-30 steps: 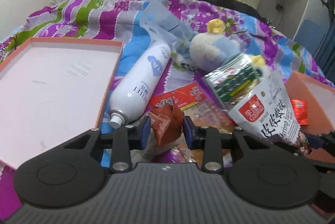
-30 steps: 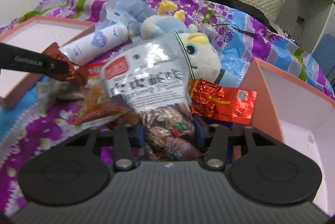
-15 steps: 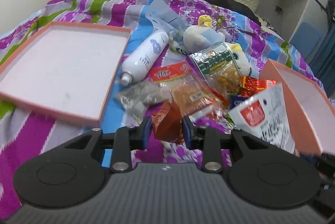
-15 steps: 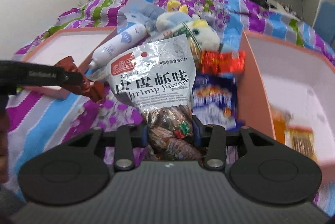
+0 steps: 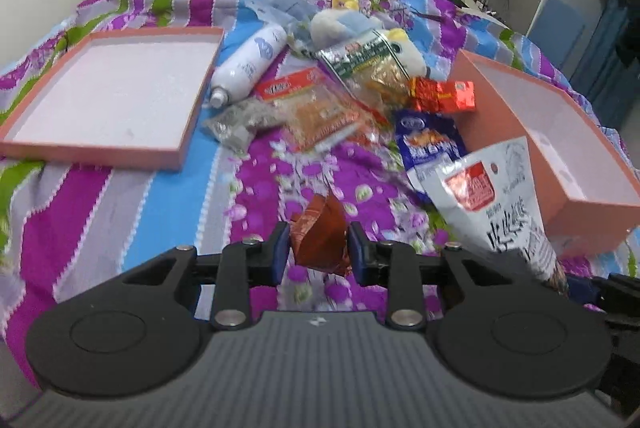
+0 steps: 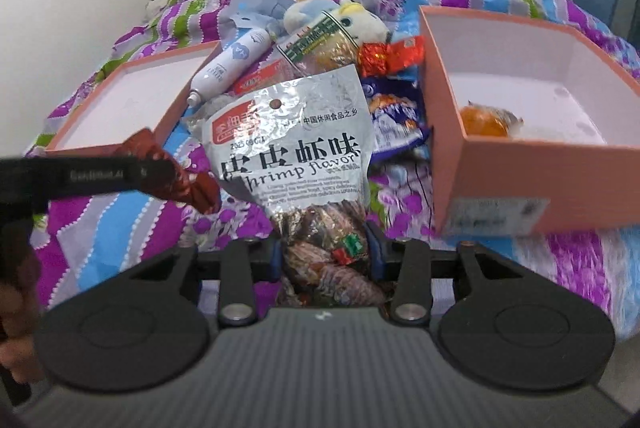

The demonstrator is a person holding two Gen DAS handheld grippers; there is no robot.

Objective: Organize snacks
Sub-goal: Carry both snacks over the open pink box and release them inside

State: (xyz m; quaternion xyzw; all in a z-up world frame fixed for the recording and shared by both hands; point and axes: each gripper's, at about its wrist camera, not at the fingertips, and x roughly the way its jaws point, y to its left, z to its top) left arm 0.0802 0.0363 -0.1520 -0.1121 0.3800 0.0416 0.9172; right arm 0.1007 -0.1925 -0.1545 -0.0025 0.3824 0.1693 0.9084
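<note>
Snacks fill both our claws: our left gripper is closed narrowly on a red-brown packet, held up above the bedspread, while our right gripper is clamped on the clear bottom of a silver shrimp bag, which stands upright between the jaws. Beyond the packet lies a bare stretch of bedspread, then the snack heap: an orange packet, a blue packet, a red foil packet, a white bottle and a plush toy. A shallow lid lies left of the heap. Right of it sits a deeper box with an orange snack inside, its near wall just beside the bag.
</note>
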